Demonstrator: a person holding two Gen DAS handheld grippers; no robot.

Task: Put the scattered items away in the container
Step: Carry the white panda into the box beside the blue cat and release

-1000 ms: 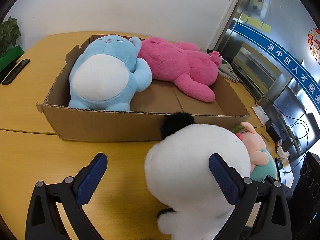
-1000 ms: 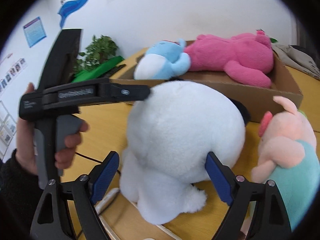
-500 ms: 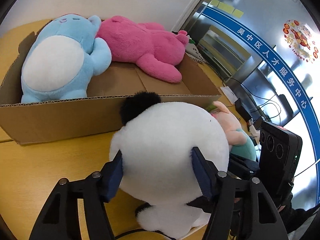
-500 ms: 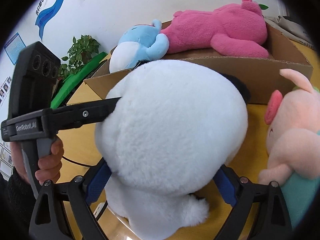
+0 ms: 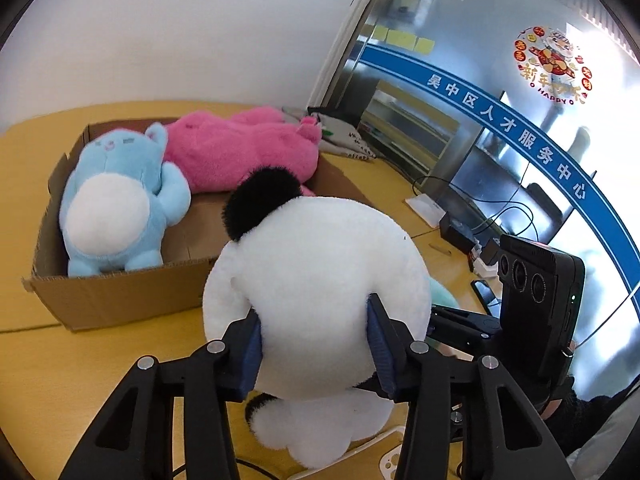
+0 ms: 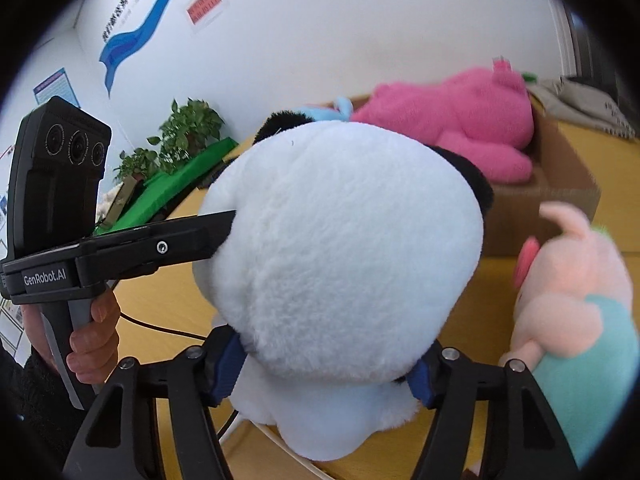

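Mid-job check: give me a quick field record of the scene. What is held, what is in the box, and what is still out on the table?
held item: white plush with black ears
left gripper: jaws closing, pads pressed into the white plush
right gripper: jaws closing, pads pressed into the same plush from the other side
container: cardboard box on the yellow table
in the box: blue plush, pink plush
still outside: pig plush in teal clothing, beside the white plush
task status: white plush not yet in the box
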